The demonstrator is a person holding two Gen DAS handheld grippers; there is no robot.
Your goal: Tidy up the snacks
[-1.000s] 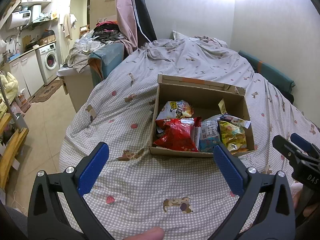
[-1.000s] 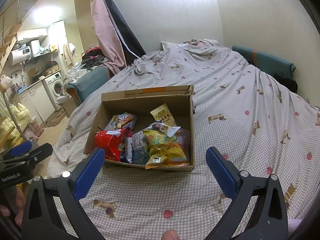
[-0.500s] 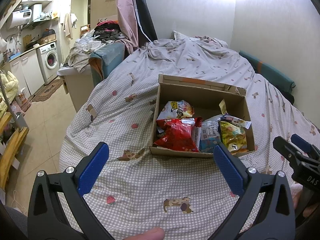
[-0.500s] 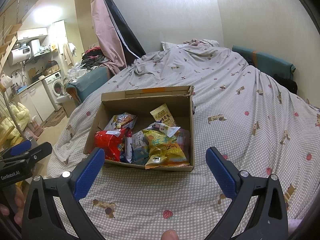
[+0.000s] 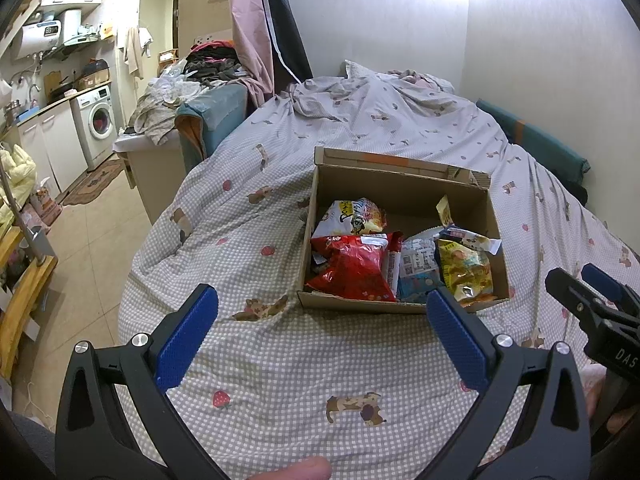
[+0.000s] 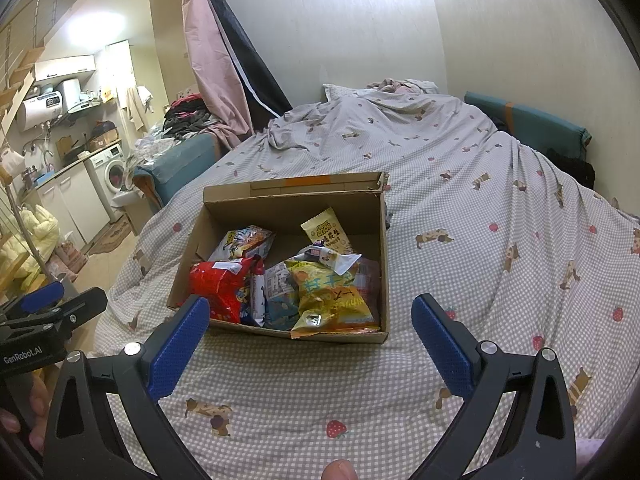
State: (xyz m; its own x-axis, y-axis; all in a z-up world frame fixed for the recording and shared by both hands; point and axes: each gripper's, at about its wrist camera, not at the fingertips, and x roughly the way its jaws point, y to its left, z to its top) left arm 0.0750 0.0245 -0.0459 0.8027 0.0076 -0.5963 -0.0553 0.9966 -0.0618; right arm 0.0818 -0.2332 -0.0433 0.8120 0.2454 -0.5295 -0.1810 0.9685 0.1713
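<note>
An open cardboard box [image 5: 400, 192] [image 6: 292, 204] sits on the bed and holds several snack bags: a red bag [image 5: 352, 264] [image 6: 220, 284], a yellow bag [image 5: 464, 268] [image 6: 332, 296], a white patterned bag [image 5: 352, 216] [image 6: 244, 240], a blue-white packet [image 5: 420, 268] and a small yellow packet [image 6: 326, 232] leaning on the back wall. My left gripper [image 5: 320, 332] is open and empty, hovering above the bedspread in front of the box. My right gripper [image 6: 310, 336] is open and empty, also just in front of the box.
The bed has a grey checked bedspread [image 5: 280, 360] [image 6: 500, 260] with rumpled bedding at the far end. A teal cushion [image 6: 532, 128] lies along the right wall. Left of the bed are a teal chair with clothes [image 5: 208, 108], a washing machine [image 5: 98, 120] and tiled floor [image 5: 92, 240].
Both grippers have barely shifted; the box sits very slightly lower in the left view. Nothing was grasped or released.
</note>
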